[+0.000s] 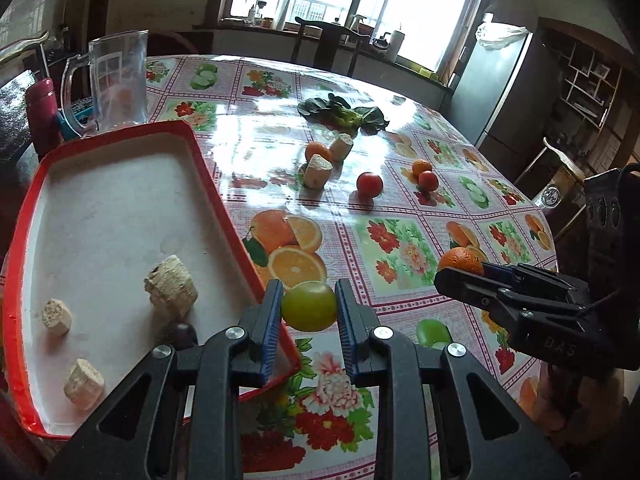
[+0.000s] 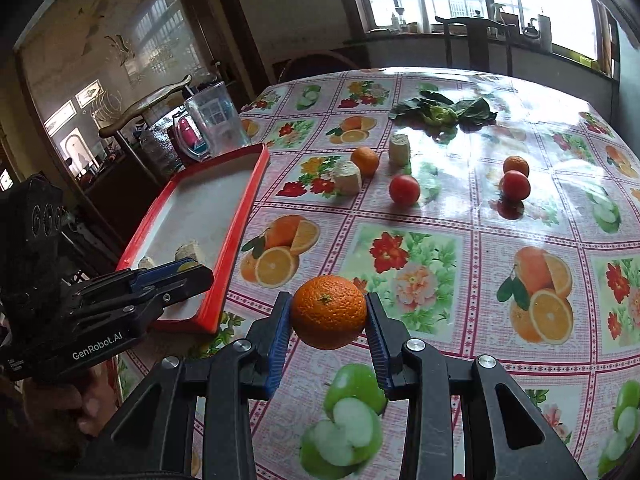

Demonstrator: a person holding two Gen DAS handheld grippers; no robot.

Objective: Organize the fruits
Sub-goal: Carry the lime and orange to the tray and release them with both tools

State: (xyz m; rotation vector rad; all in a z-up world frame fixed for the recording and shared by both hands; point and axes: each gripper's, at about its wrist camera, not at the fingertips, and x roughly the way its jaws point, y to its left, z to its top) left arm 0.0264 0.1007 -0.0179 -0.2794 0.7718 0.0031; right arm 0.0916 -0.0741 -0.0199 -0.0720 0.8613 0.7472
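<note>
My left gripper (image 1: 309, 307) is shut on a green round fruit (image 1: 309, 306), held above the right rim of the red tray (image 1: 228, 208). My right gripper (image 2: 328, 314) is shut on an orange (image 2: 329, 312), held above the table to the right of the tray (image 2: 236, 236). The tray holds three corn pieces (image 1: 171, 286) and a dark fruit (image 1: 185, 334). On the table lie a tomato (image 1: 369, 184), another tomato beside a small orange (image 1: 428, 180), an orange (image 1: 318, 151) and two corn pieces (image 1: 318, 171).
A glass pitcher (image 1: 116, 80) and a red bottle (image 1: 42, 114) stand behind the tray. Leafy greens (image 1: 344, 114) lie further back on the fruit-patterned tablecloth (image 1: 400, 252). Chairs and a fridge (image 1: 500, 80) stand around the table.
</note>
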